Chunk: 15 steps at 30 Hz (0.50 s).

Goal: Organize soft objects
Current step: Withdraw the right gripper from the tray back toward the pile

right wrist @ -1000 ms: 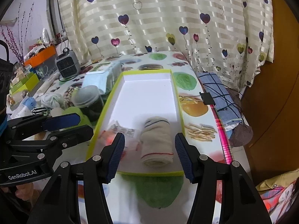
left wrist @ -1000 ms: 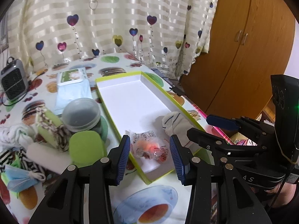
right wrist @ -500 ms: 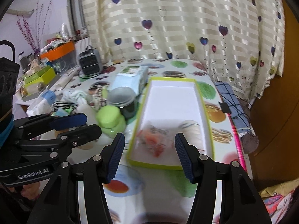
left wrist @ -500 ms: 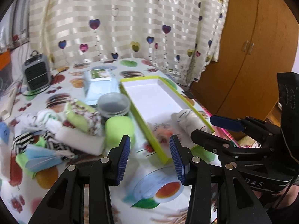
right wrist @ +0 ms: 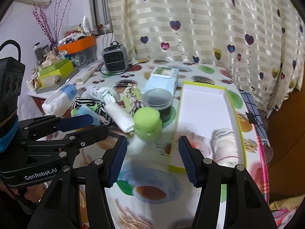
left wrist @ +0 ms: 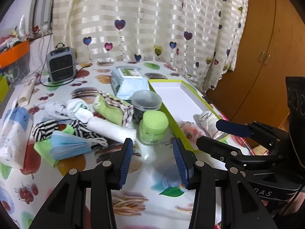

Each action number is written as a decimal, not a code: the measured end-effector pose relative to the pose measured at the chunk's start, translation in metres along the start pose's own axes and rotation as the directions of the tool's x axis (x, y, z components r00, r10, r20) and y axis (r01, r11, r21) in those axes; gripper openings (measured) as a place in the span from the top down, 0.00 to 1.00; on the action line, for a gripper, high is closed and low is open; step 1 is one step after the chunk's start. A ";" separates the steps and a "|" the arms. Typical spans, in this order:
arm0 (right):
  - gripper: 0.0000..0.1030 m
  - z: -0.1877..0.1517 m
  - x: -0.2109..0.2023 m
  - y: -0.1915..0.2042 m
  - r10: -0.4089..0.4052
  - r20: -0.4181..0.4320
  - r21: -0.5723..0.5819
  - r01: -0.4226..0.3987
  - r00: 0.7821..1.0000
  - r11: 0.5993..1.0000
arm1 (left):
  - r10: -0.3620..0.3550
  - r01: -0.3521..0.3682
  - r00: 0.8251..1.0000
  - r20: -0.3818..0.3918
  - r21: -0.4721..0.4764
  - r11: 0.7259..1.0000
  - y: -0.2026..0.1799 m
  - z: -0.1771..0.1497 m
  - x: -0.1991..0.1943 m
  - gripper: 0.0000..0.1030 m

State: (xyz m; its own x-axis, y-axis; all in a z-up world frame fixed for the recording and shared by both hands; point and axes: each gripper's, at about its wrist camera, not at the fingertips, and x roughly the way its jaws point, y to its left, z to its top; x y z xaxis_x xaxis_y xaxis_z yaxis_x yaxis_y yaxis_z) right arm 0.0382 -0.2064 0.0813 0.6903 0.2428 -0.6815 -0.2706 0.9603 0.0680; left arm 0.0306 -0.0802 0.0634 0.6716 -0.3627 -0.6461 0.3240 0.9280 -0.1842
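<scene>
A white tray with a lime-green rim [left wrist: 171, 95] [right wrist: 231, 103] lies on the fruit-print table. At its near end sit a rolled white sock [left wrist: 208, 121] [right wrist: 225, 143] and a crinkly orange-and-white packet [left wrist: 188, 130] [right wrist: 194, 139]. Left of the tray is a heap of soft things: a rolled white cloth [left wrist: 112, 128] [right wrist: 122, 117], black-and-white striped socks [left wrist: 44, 127], a blue face mask [left wrist: 68, 145], a green patterned cloth [left wrist: 112, 108]. My left gripper [left wrist: 152, 160] is open and empty, short of the green jar. My right gripper [right wrist: 151, 160] is open and empty too.
A lime-green lidded jar [left wrist: 153, 126] [right wrist: 147, 124] and a dark clear-lidded tub [left wrist: 145, 103] stand between heap and tray. Behind are a wet-wipes pack [left wrist: 129, 82], a small grey heater [left wrist: 61, 64] and a tissue pack [left wrist: 13, 135]. A wooden wardrobe [left wrist: 266, 47] is on the right.
Both grippers have drawn back and to the left from over the tray's near end. The sock and packet stay in the tray. The heap of soft things has come into view.
</scene>
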 end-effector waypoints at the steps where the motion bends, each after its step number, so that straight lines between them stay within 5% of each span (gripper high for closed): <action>1: 0.45 0.001 0.001 0.003 0.005 -0.002 -0.006 -0.005 1.000 1.000 | 0.002 -0.002 1.000 0.002 -0.004 1.000 0.001 -0.001 -0.001 0.59; 15: 0.45 0.007 0.015 0.026 0.040 -0.021 -0.045 -0.041 0.999 0.998 | 0.033 -0.032 0.999 0.011 -0.062 0.998 0.033 -0.008 -0.008 0.59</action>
State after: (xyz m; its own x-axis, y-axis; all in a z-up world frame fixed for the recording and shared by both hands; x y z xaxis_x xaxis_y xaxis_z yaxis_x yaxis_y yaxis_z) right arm 0.0456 -0.1766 0.0780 0.6644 0.2784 -0.6936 -0.3291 0.9422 0.0630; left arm 0.0304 -0.0459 0.0567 0.6891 -0.3326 -0.6438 0.2602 0.9428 -0.2085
